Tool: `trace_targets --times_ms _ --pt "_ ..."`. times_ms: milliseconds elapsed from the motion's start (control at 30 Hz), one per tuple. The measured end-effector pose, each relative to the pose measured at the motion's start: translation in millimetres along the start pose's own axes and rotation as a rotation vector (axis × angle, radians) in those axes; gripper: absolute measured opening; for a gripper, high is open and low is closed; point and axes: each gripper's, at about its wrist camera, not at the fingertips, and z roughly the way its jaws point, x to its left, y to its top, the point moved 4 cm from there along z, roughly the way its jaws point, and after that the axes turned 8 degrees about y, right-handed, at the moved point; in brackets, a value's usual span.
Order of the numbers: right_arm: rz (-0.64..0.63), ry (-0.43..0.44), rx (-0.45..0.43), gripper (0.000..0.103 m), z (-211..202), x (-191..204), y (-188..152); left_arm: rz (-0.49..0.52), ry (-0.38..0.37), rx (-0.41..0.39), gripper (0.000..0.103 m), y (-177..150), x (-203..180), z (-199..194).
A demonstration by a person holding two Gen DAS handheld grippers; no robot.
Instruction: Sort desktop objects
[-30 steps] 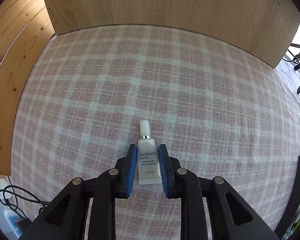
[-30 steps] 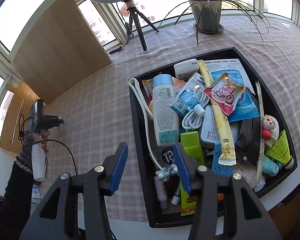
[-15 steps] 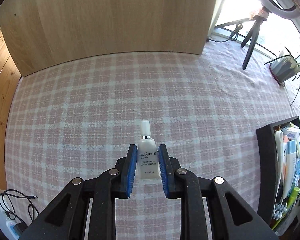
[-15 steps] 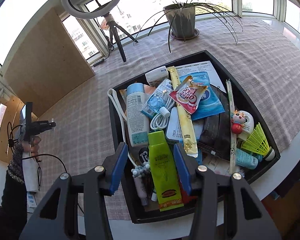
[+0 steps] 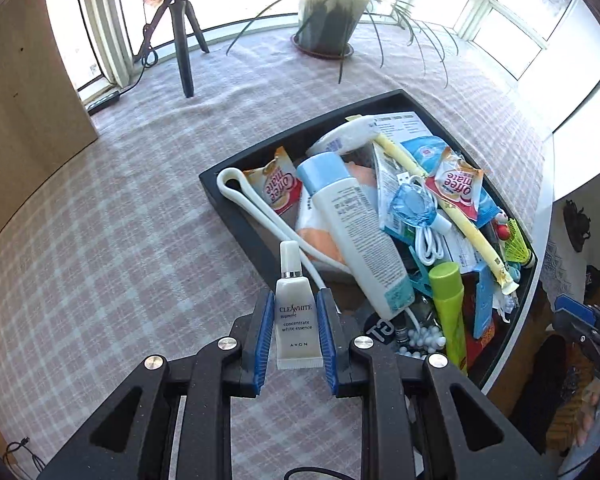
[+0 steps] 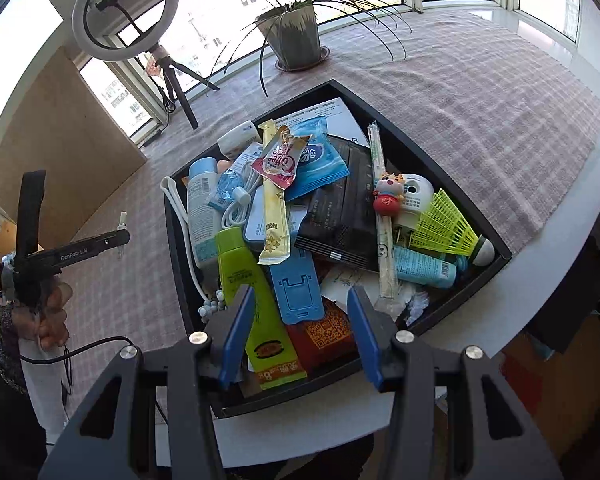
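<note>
My left gripper [image 5: 296, 300] is shut on a small white tube [image 5: 296, 320] with a pale cap, which stands upright between the blue pads. It hangs over the checked cloth, just left of the black tray [image 5: 300, 136]. In the right wrist view the left gripper [image 6: 120, 236] appears from the side, off the tray's left wall. My right gripper [image 6: 300, 320] is open above the near end of the tray [image 6: 440, 184]. A green tube [image 6: 256, 300] and a blue phone stand [image 6: 300, 288] lie below its fingers, untouched.
The tray is heaped with several items: a white-blue bottle [image 5: 352, 220], a sachet [image 6: 282, 160], a yellow shuttlecock [image 6: 444, 224]. A potted plant [image 6: 296, 36], a ring light on a tripod [image 6: 126, 16] and a wooden board [image 6: 60, 152] stand behind. The table's rounded edge runs near right.
The left gripper has swung with the tube from bare cloth by the board over to the tray's left side. The right gripper has drifted across the tray toward its near end, still open.
</note>
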Motion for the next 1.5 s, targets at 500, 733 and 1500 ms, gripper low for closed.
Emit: trace_targets --times_ms 500,733,1500 --pt "0.095 -0.018 -0.029 0.050 -21.7 -39.8 -18.6 0.116 -0.063 0.067 0.025 7.5 -66.1 6.2" --pt "0.076 -0.010 -0.023 0.051 -19.3 -34.0 -17.8 0.107 -0.026 0.029 0.026 3.3 -54.1 -3.4" --pt "-0.169 0.068 0.065 0.052 30.2 89.7 -9.2 -0.211 0.116 -0.087 0.027 -58.2 94.1 -60.5"
